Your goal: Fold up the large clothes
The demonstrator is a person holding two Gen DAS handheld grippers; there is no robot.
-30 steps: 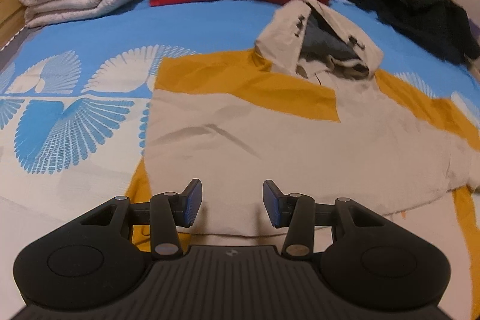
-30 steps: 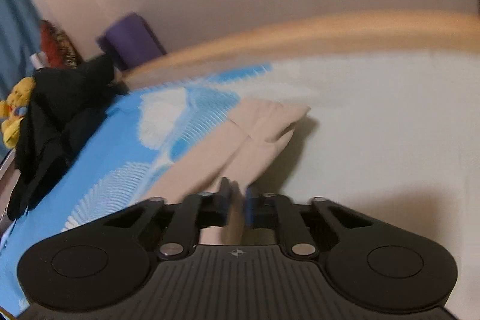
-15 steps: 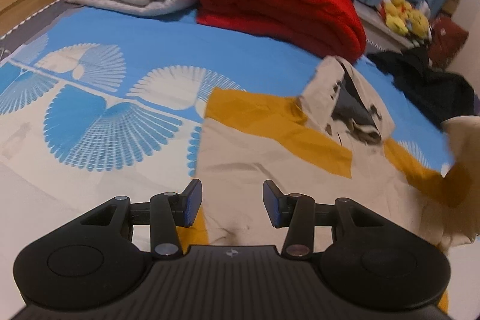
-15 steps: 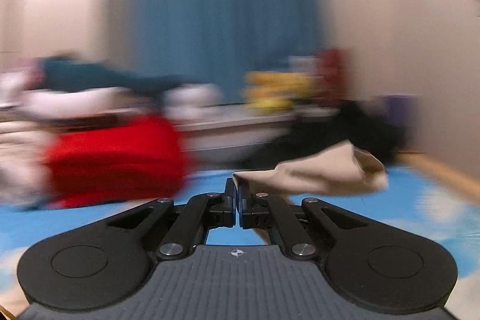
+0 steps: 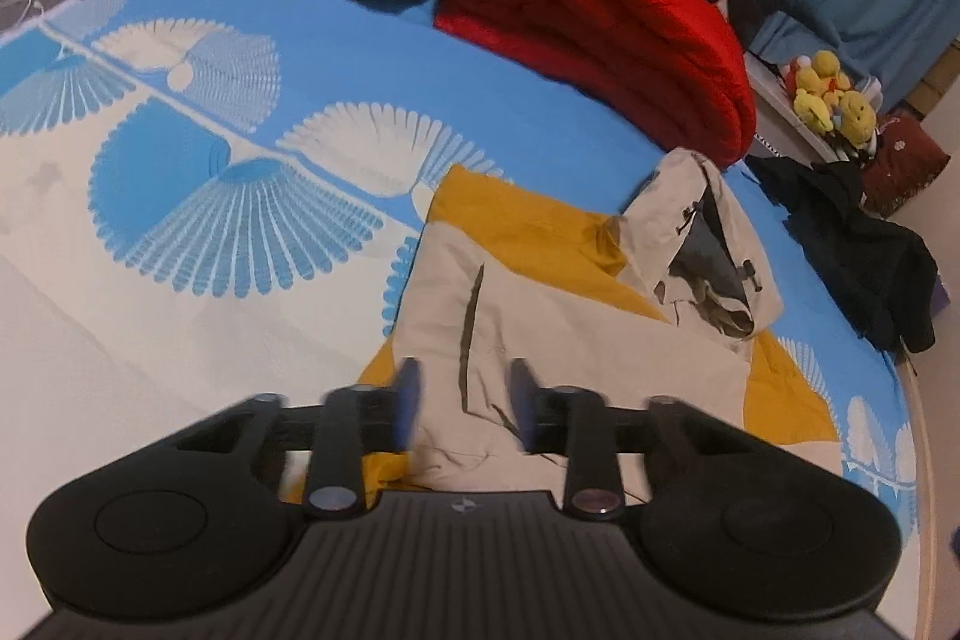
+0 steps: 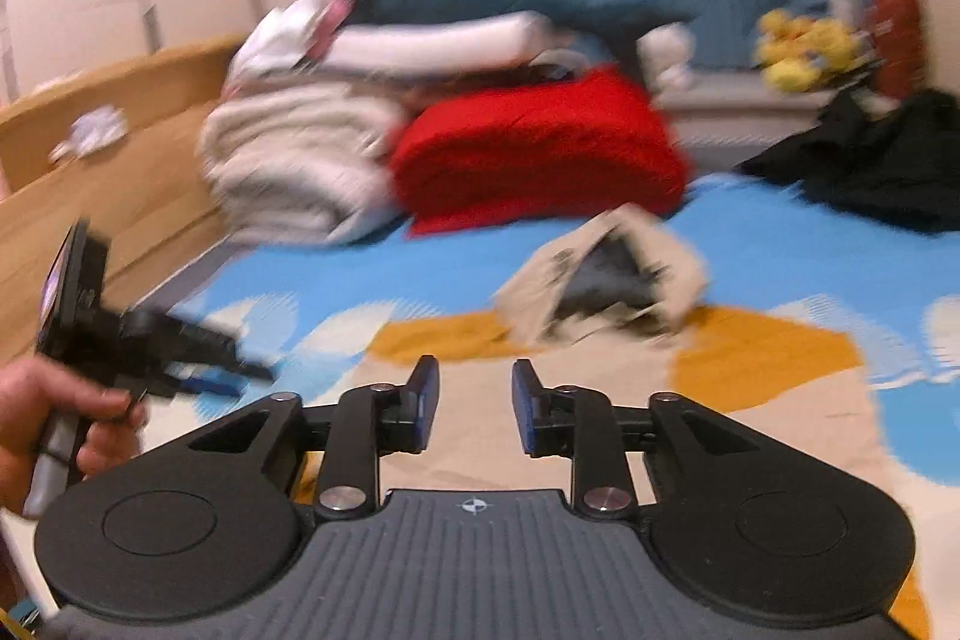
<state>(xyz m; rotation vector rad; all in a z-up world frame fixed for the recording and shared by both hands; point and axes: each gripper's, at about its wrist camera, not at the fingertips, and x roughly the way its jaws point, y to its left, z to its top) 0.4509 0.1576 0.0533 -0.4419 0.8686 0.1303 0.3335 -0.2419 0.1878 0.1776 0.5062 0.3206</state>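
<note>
**Sleeve dropped across the jacket, both tongs now empty**

Left wrist view: my left tongs hover over the near edge of the jacket, which lies flat on the blue-and-white bedspread. The jaws are closing, blurred with motion, and cloth lies below them but nothing is pinched yet. A second ago the jacket's body was bare here; now a beige sleeve lies folded across it, running from twelve to six o'clock just ahead of the jaws. The hood sits at two o'clock, the red blanket beyond it at one, and a black garment at three.

Right wrist view: my right tongs are opening, with nothing between them. Half a second ago they were pressed together on that sleeve's cuff, so the sleeve has just been let go. The jacket spreads beneath from eleven to three o'clock, hood at twelve. My left hand grips its tool at nine o'clock.

I judge one sleeve fold done; the left tongs seem to be going for the next hold.
</note>
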